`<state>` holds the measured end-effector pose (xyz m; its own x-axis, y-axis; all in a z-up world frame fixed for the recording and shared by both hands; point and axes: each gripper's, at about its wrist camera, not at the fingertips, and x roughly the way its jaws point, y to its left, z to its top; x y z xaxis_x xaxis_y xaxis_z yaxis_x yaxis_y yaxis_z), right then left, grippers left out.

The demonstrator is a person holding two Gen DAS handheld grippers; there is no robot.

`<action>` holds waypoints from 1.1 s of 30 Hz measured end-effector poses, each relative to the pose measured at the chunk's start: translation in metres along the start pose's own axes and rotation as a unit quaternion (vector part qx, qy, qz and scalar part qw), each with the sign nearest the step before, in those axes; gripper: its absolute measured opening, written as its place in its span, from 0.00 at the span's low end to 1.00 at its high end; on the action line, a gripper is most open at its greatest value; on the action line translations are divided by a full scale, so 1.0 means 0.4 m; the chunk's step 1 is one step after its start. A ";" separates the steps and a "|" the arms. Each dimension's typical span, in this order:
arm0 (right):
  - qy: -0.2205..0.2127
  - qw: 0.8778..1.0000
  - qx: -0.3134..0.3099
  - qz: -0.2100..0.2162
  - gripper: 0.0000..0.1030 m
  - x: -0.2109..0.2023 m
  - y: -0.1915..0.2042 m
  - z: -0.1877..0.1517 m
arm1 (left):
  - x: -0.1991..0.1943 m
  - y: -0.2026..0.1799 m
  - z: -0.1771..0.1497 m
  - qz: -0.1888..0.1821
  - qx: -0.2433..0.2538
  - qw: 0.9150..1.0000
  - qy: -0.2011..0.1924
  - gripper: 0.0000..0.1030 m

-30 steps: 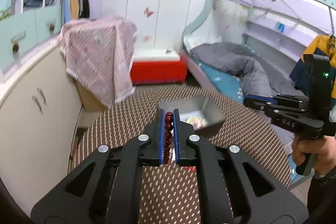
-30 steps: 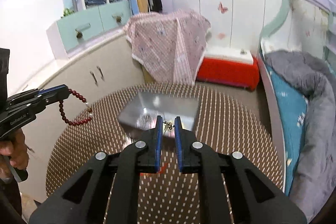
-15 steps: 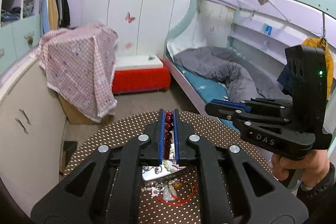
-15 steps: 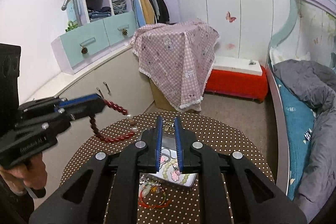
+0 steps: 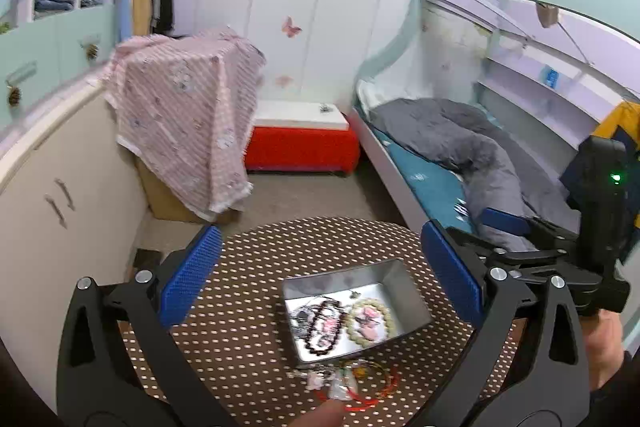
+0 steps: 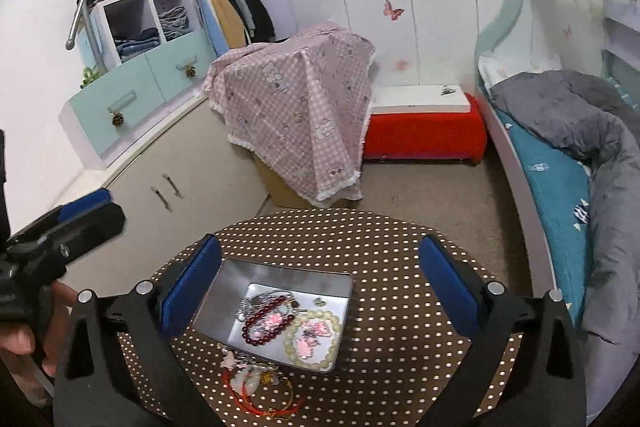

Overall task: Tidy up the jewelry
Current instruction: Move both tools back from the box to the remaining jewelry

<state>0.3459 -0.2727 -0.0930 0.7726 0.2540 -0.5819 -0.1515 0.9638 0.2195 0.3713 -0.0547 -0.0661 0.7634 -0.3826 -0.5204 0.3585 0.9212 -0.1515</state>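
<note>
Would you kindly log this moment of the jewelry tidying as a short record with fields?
surface: round brown table with pale dots
container: open metal tin on the table
in the tin: dark red bead bracelet, cream bead bracelet, a silvery chain, small pink pieces
outside the tin: red cord and small charms on the table, by the tin's near edge
left tongs: jaws just opened, wide apart, nothing between them
right tongs: jaws just opened, wide apart, nothing between them

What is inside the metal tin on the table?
Inside the metal tin: a dark red bead bracelet, a cream bead bracelet, pink charms and silvery chains. Anything beneath them is covered.
</note>
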 end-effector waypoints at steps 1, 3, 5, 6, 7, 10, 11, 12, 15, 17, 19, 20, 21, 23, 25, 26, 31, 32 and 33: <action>-0.001 1.000 0.002 -0.001 0.92 -0.005 -0.001 -0.001 | -0.006 0.004 -0.003 0.001 -0.002 1.000 -0.002 0.94; -0.006 1.000 0.005 -0.005 0.92 -0.017 -0.003 -0.004 | -0.020 0.013 -0.012 0.010 -0.006 1.000 -0.006 0.94; -0.006 1.000 0.005 -0.005 0.92 -0.022 -0.004 -0.007 | -0.034 0.020 -0.024 0.017 -0.009 1.000 -0.010 0.94; -0.007 1.000 0.004 -0.006 0.92 -0.027 -0.003 -0.010 | -0.041 0.026 -0.031 0.023 -0.012 1.000 -0.012 0.94; -0.008 1.000 0.003 -0.007 0.92 -0.027 -0.003 -0.008 | -0.048 0.032 -0.040 0.029 -0.014 0.999 -0.014 0.94; -0.012 1.000 0.003 -0.006 0.92 -0.039 0.001 -0.015 | -0.063 0.047 -0.063 0.045 -0.015 0.999 -0.017 0.94; -0.014 1.000 0.002 -0.007 0.92 -0.046 0.003 -0.020 | -0.069 0.050 -0.072 0.051 -0.013 0.998 -0.018 0.94; -0.016 1.000 0.001 -0.008 0.92 -0.052 0.004 -0.025 | -0.073 0.056 -0.078 0.054 -0.012 0.998 -0.018 0.94; -0.015 1.000 -0.004 -0.011 0.92 -0.067 0.010 -0.047 | -0.090 0.071 -0.109 0.068 -0.016 0.997 -0.018 0.94; -0.014 1.000 -0.007 -0.010 0.92 -0.076 0.016 -0.072 | -0.097 0.078 -0.133 0.076 -0.019 0.997 -0.016 0.94; -0.007 1.000 -0.013 -0.007 0.92 -0.077 0.021 -0.099 | -0.102 0.086 -0.162 0.086 -0.021 0.996 -0.011 0.94; -0.001 1.000 -0.016 -0.009 0.92 -0.076 0.023 -0.114 | -0.102 0.088 -0.171 0.088 -0.021 0.996 -0.009 0.94; 0.005 1.000 -0.017 -0.008 0.92 -0.074 0.025 -0.137 | -0.101 0.090 -0.186 0.092 -0.019 0.996 -0.005 0.94; 0.017 1.000 -0.017 -0.002 0.92 -0.069 0.030 -0.175 | -0.097 0.094 -0.208 0.096 -0.018 0.995 0.005 0.94; 0.033 0.999 -0.021 0.006 0.92 -0.055 0.037 -0.215 | -0.091 0.101 -0.239 0.098 -0.024 0.995 0.017 0.94; 0.042 0.999 -0.024 0.011 0.92 -0.046 0.046 -0.231 | -0.087 0.103 -0.254 0.095 -0.027 0.995 0.024 0.94; 0.073 0.995 -0.052 0.033 0.92 0.002 0.089 -0.303 | -0.073 0.112 -0.304 0.100 -0.029 0.993 0.046 0.94; 0.079 0.994 -0.061 0.038 0.92 0.013 0.101 -0.317 | -0.072 0.114 -0.316 0.102 -0.029 0.993 0.050 0.94; 0.084 0.993 -0.071 0.041 0.92 0.025 0.113 -0.329 | -0.067 0.117 -0.328 0.103 -0.030 0.993 0.057 0.94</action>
<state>0.2657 -0.2159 -0.1918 0.6420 0.3308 -0.6917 -0.3043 0.9380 0.1661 0.2969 0.0080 -0.1694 0.7502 -0.1780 -0.6368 0.1652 0.9830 -0.0801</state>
